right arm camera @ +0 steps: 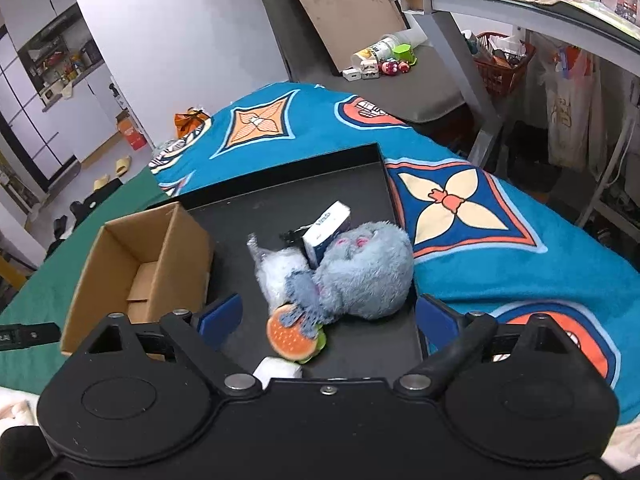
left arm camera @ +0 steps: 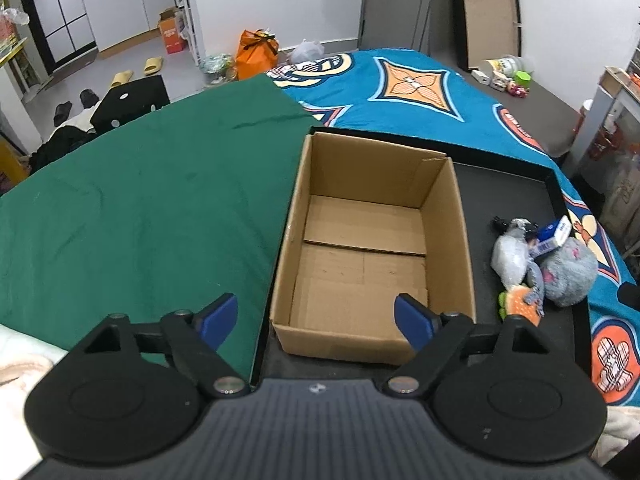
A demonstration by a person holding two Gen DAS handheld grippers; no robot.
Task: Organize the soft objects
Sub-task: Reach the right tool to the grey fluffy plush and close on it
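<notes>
Hovering spread and empty, the right tongs point(right arm camera: 328, 316) bracket the burger toy point(right arm camera: 292, 336) and grey plush point(right arm camera: 368, 272), while the left tongs point(left arm camera: 316, 320), also spread, straddle the empty cardboard box point(left arm camera: 372, 240) meant to receive them.

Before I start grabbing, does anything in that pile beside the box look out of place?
Yes. A stiff blue and white carton sits tilted in the pile, propped against the grey plush toy, the one hard thing among the soft ones. The cardboard box stands upright and empty.

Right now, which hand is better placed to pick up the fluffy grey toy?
The right. Its open tool points at the grey plush toy just ahead; the left tool faces the empty cardboard box.
</notes>
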